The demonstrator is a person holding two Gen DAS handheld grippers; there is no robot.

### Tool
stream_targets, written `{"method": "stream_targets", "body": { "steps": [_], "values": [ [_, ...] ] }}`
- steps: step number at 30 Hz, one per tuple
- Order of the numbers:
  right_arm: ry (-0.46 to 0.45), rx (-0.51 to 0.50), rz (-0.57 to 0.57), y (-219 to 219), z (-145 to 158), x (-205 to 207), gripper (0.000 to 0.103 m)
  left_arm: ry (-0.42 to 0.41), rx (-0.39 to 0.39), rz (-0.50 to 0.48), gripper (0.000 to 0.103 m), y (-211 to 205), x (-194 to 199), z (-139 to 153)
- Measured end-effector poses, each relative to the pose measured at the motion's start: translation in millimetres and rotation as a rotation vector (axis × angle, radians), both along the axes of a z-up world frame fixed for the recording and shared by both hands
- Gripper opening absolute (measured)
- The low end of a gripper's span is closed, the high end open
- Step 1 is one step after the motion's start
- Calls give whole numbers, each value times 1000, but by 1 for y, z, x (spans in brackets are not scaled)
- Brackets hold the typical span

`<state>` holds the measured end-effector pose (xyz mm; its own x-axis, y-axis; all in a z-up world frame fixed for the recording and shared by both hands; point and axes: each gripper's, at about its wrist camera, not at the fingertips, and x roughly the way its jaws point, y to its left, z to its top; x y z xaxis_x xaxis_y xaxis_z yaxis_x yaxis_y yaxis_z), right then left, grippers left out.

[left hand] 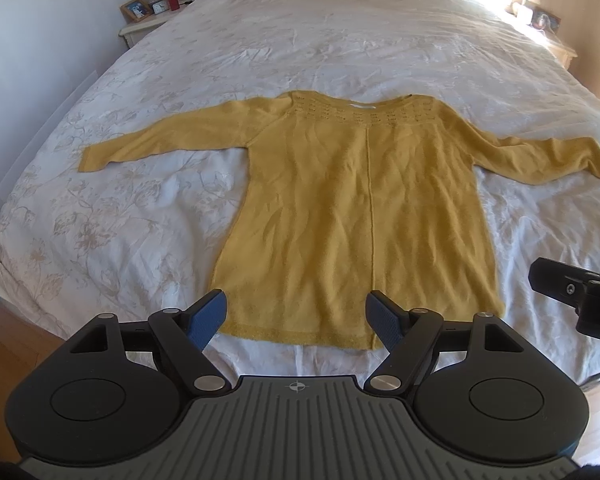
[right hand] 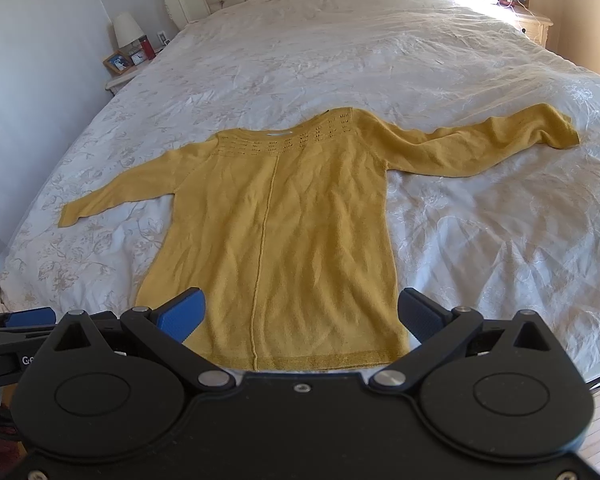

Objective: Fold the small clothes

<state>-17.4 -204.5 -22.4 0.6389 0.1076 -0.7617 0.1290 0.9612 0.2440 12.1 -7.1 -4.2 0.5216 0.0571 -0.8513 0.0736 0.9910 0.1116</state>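
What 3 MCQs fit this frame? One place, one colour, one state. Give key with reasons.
1. Where does the sweater lie?
A. On the bed
B. On the floor
C. On the nightstand

2. What colour is the sweater?
A. Red
B. Mustard yellow
C. Grey

3. How is the left gripper?
A. Shut on the hem
B. Shut on a sleeve
C. Open, holding nothing

Key: 1 A, it is spread flat on the white cover. 2 B, the knit is yellow throughout. 3 C, the blue pads stand wide apart at the hem; the right gripper is open too.
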Motion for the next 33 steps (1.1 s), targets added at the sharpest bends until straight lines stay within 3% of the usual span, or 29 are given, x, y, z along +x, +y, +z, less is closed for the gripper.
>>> {"method": "stream_targets", "body": {
  "steps": [15,19,24,29,33],
  "values": [
    [14,76,-6,-2,-14,39,102,31,-66,30,74,7,37,-10],
    [56,75,-20,-3,-20,63,92,63,-51,2,67,8,67,-23],
    [110,43,-33,-4,-33,95,88,84,-16,-31,66,15,107,-42],
    [259,-26,-59,-11,-67,118,74,116,27,-62,66,28,145,-67],
    [239,-42,-85,-25,-88,130,67,124,61,-96,66,41,171,-93]
  ]
}}
